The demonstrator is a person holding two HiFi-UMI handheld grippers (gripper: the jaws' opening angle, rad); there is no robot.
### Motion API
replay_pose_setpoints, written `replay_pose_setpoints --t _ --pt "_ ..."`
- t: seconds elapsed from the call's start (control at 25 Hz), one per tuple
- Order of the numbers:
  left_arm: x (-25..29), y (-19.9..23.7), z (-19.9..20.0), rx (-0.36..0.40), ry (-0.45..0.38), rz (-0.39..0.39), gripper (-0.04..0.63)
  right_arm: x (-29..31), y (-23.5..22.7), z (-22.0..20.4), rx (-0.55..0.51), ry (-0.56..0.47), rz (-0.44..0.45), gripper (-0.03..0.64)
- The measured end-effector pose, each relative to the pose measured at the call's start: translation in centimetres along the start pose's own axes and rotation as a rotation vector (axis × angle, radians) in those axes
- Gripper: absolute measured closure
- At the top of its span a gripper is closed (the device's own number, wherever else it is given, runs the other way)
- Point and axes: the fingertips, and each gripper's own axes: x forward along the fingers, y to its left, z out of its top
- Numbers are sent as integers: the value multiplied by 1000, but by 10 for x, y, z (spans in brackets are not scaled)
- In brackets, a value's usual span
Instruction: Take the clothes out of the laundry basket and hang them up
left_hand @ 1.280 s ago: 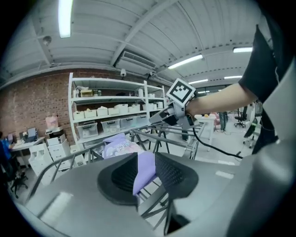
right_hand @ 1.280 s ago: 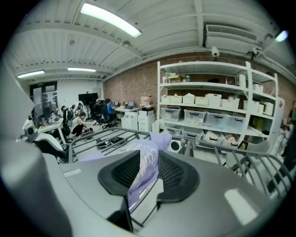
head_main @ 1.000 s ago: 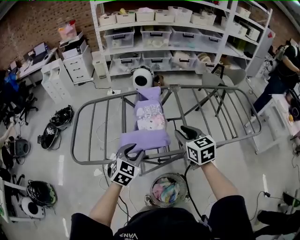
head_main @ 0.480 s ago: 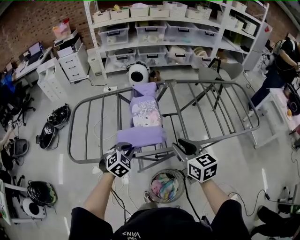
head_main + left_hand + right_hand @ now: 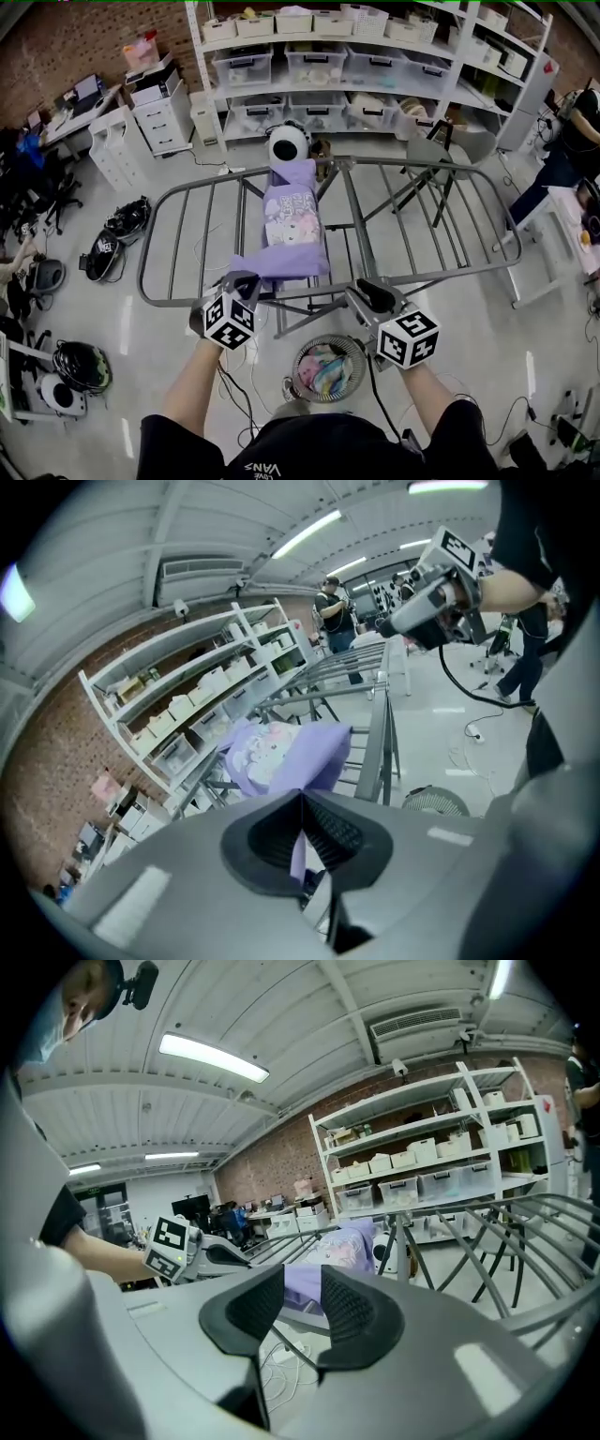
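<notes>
Both jaws of the left gripper (image 5: pixel 246 281) have just closed, pinching the near corner of the purple garment (image 5: pixel 292 225), which drapes over the drying rack (image 5: pixel 422 225) ahead of it. The right gripper (image 5: pixel 367 295) is open and empty, the garment to its left, with the laundry basket (image 5: pixel 298 361) below, between the two grippers

**Bright, even overhead light; fisheye bend at the rims**

Ceiling strip lights (image 5: pixel 214 1057) give bright, even light. The pale floor (image 5: pixel 131 328) carries soft glare streaks and only faint shadows. All three views bow at the edges, and both gripper views fade to black corners. The bodies of the left gripper (image 5: pixel 301 803) and right gripper (image 5: pixel 302 1283) loom soft and unfocused, while the purple shirt (image 5: pixel 286 752) is fairly sharp.
</notes>
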Motion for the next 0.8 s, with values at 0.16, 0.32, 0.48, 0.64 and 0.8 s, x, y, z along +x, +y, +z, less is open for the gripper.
replay_pose_setpoints --t 0.16,0.32,0.48,0.64,0.8 --pt "-29 -8 21 -16 -51 52 591 -6 10 -5 -8 2 37 492" --pt "-54 -32 44 -48 -106 94 591 -19 13 -12 -8 1 67 492" --pt "-76 -68 64 -122 -156 120 591 -39 16 -19 -14 0 99 492" --pt "-85 -110 77 -206 -187 83 591 -55 22 -25 -12 6 116 492" --pt "-78 -153 73 -272 -166 55 591 -70 24 -40 -10 19 127 492"
